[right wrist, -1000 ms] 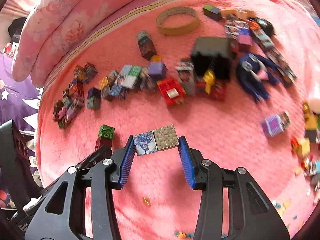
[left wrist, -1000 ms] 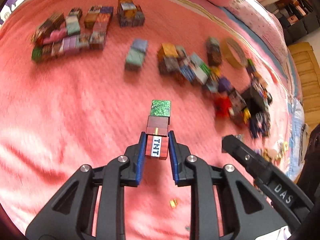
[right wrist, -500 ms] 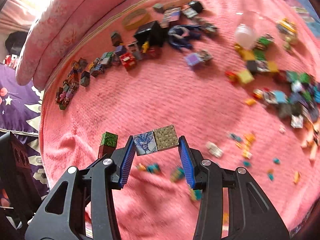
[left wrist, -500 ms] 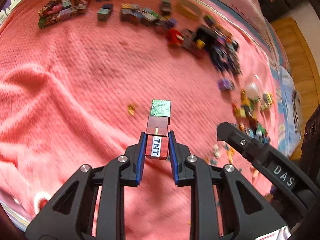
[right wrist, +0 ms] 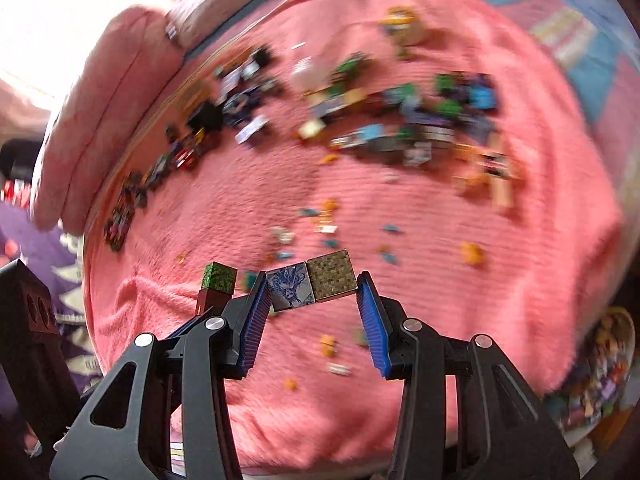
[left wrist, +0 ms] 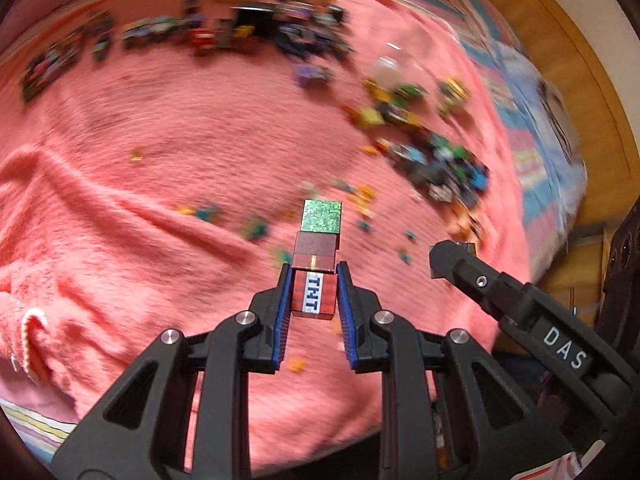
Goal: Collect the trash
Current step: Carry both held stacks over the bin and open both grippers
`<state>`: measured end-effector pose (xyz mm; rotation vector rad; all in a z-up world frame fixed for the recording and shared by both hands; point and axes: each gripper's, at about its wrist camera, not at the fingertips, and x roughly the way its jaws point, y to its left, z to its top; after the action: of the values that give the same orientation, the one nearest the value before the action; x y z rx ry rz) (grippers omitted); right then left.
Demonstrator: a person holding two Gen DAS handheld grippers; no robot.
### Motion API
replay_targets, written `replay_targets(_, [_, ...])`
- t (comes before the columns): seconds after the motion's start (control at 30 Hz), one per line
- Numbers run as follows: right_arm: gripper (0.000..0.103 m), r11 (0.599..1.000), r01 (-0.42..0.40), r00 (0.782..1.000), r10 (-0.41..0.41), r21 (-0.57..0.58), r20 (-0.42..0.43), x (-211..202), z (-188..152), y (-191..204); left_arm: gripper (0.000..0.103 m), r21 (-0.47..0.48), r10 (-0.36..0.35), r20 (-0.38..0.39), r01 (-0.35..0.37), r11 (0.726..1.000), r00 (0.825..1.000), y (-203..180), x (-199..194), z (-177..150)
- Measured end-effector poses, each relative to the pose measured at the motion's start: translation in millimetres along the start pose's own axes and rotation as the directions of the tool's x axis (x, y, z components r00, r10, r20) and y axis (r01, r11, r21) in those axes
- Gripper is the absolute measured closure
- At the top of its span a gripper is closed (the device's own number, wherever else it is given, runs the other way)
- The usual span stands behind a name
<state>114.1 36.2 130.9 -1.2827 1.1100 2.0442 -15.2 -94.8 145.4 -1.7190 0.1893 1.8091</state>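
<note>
Carrying cubes in both tools, you hold each load clear above the pink blanket (left wrist: 160, 160), presumably so nothing drags. Your left gripper (left wrist: 313, 294) is clamped on the TNT cube (left wrist: 313, 292), with two more cubes stacked beyond it at frame centre. Your right gripper (right wrist: 312, 288) pinches a pair of cubes (right wrist: 312, 286) side by side. Loose scraps (right wrist: 326, 208) lie mid-frame, well beyond the jaws.

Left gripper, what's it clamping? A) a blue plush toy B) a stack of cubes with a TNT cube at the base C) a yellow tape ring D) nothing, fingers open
B: the left gripper pinches the TNT cube, with a dark red cube and a green cube stacked beyond it.
</note>
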Motion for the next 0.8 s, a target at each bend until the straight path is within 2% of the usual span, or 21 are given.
replay_targets(0.17, [0.060, 0.989, 0.040, 0.997, -0.050, 0.144, 0.066, -41.9, -14.6, -69.0, 0.082, 0.144, -0.039, -0.057, 0.047, 0.988, 0.998, -65.3, 13.0, -22.6])
replay_targets(0.33, [0.060, 0.950, 0.077, 0.988, -0.114, 0.303, 0.106, -78.7, -41.0, -143.0, 0.082, 0.300, -0.066, -0.127, 0.102, 0.948, 0.990, -137.8, 31.0, -54.9])
replay_targets(0.53, [0.060, 0.869, 0.124, 0.971, -0.205, 0.479, 0.121, -113.7, -80.4, -231.6, 0.082, 0.467, -0.077, -0.242, 0.186, 0.865, 0.967, -221.9, 61.7, -112.9])
replay_targets(0.8, [0.060, 0.740, 0.174, 0.959, -0.277, 0.649, 0.060, -123.2, -139.2, -321.6, 0.082, 0.591, -0.031, -0.370, 0.260, 0.764, 0.929, -291.6, 104.7, -184.1])
